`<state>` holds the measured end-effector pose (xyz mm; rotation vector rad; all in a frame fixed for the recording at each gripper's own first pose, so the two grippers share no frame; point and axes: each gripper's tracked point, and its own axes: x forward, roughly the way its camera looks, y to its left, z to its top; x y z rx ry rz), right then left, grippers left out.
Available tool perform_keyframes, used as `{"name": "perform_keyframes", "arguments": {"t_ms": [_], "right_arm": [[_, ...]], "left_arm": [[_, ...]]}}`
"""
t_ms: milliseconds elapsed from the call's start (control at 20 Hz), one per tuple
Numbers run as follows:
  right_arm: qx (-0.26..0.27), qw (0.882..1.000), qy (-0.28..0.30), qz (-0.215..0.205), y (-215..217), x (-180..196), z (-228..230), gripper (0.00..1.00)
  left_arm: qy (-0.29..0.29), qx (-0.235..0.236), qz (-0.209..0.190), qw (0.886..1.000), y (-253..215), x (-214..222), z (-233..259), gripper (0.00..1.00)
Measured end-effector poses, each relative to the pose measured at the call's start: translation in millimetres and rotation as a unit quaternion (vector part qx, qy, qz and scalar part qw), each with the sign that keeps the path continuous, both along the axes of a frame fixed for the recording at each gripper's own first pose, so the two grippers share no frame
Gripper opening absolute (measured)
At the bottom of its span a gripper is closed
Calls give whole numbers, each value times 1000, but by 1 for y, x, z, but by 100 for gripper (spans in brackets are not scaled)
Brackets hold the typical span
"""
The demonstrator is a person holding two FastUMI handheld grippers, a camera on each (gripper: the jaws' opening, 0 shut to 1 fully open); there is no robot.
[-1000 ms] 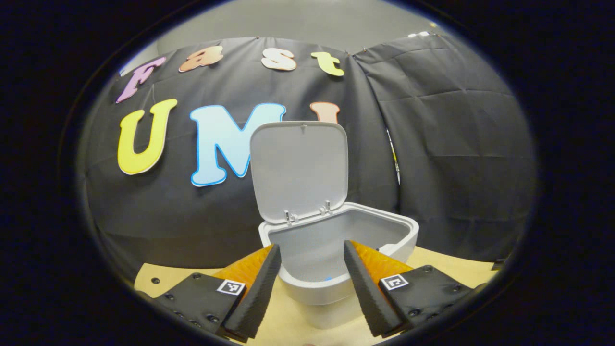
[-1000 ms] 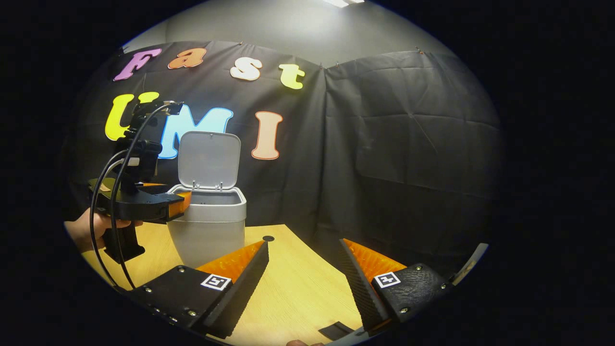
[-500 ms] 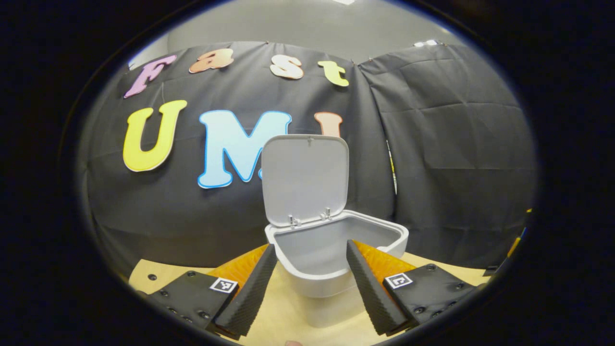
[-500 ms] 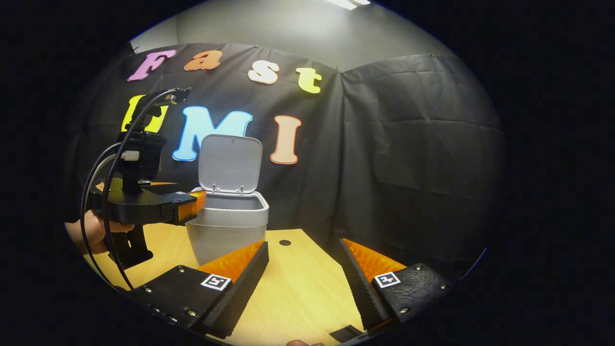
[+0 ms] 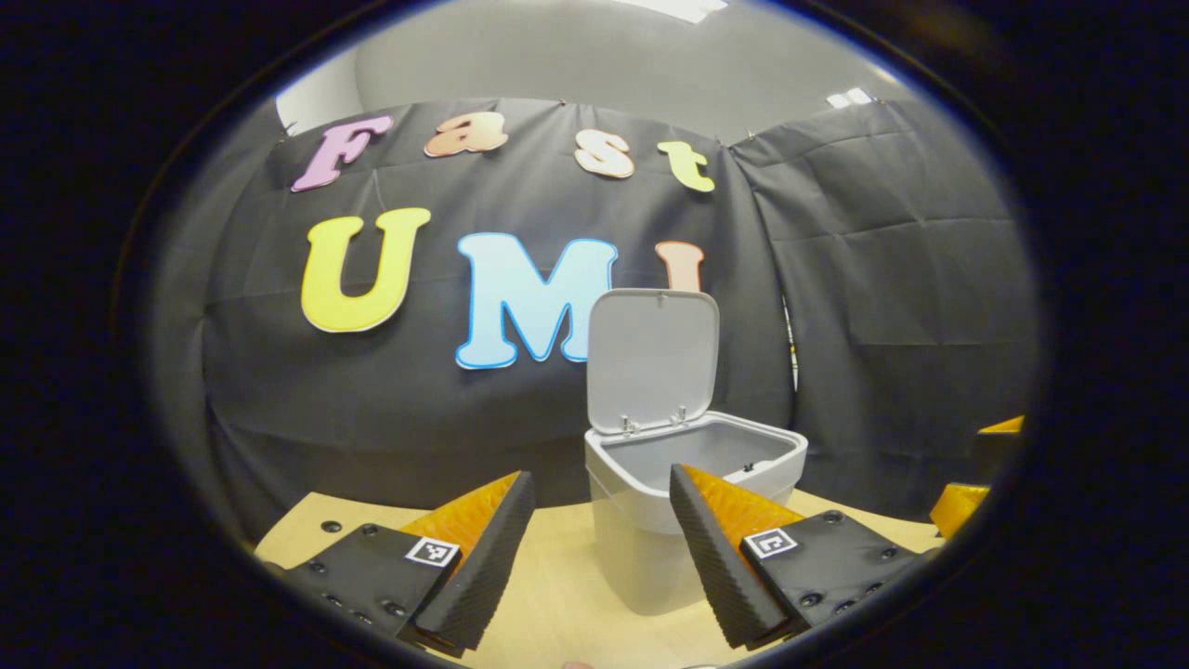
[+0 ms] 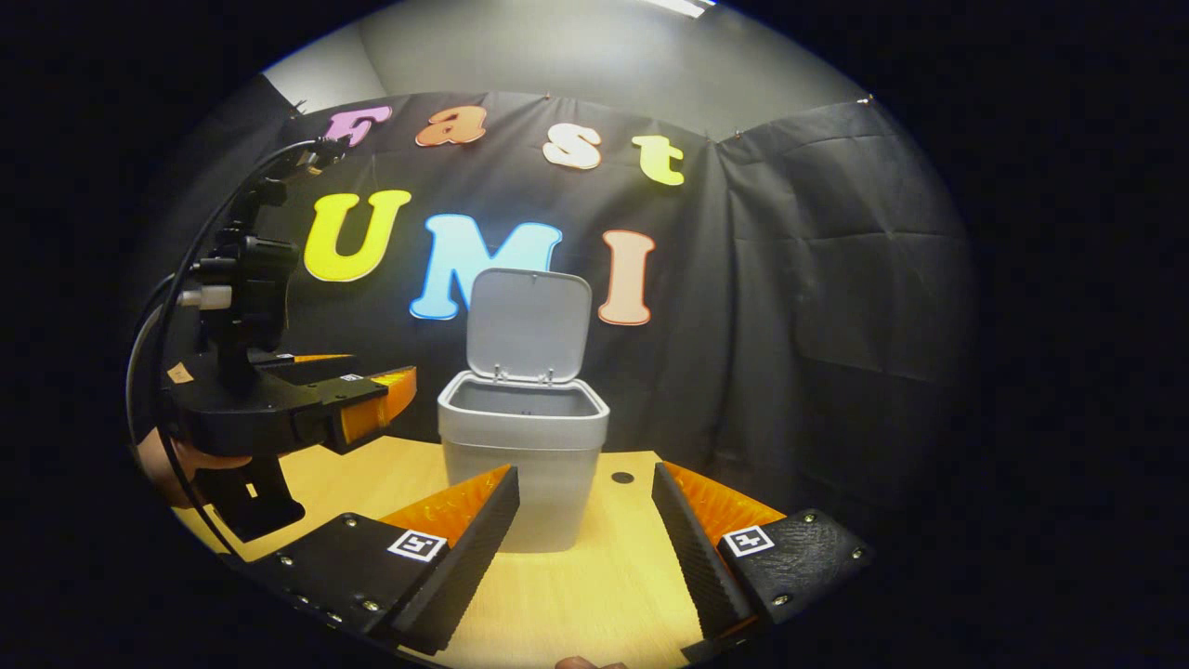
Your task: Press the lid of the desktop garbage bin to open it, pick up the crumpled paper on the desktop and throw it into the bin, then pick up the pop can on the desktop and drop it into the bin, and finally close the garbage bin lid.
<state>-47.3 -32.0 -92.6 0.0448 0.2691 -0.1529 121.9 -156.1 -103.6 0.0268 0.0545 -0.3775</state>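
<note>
Okay, so the desktop garbage bin (image 6: 523, 465) sits dead ahead of your right gripper (image 6: 581, 530), a bit beyond the fingertips, with its lid (image 6: 529, 323) standing straight up on the hinges at the back. Your right gripper is released, jaws spread wide with nothing between them. Same story for your left gripper (image 5: 599, 539): wide apart and empty, with the bin (image 5: 650, 520) just past its right finger and slightly off to that side, lid (image 5: 653, 358) upright. From the right gripper view you can also see the left gripper (image 6: 367, 409) hovering off to the left of the bin, near it but not touching, with your hand (image 6: 167, 460) on its handle.

I can't spot the crumpled paper or the pop can anywhere on the tabletop (image 6: 594, 595) in front of either claw, and I can't see down into the bin, so whether they're in there I can't tell. If both are binned, my guess is you're at the last step: bring a gripper up behind or above that lid and tip it forward until it shuts. Go gently, the bin looks light and could slide.
</note>
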Motion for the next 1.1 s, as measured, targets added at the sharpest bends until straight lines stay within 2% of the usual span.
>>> {"name": "perform_keyframes", "arguments": {"t_ms": [50,100,300,350,400,450,750,1100], "right_arm": [[3,1000,-2,13,7,2,1,93],[6,1000,-1,26,14,5,0,93],[15,996,13,85,45,15,-9,93],[19,995,16,99,53,15,-12,93],[23,993,22,114,62,16,-15,93],[27,991,27,127,69,16,-19,93],[66,970,87,216,124,11,-52,93],[70,947,161,268,156,0,-101,93]], "left_arm": [[1,1,8,1000,8,-3,-1,95],[1,1,16,1000,16,-7,-2,100],[4,0,48,999,50,-21,-3,100],[5,-1,56,998,58,-24,-3,95],[6,0,65,998,67,-27,-4,100],[7,3,74,997,75,-30,-5,100],[7,19,111,994,115,-50,-6,100],[18,18,143,989,144,-74,-10,100]]}}
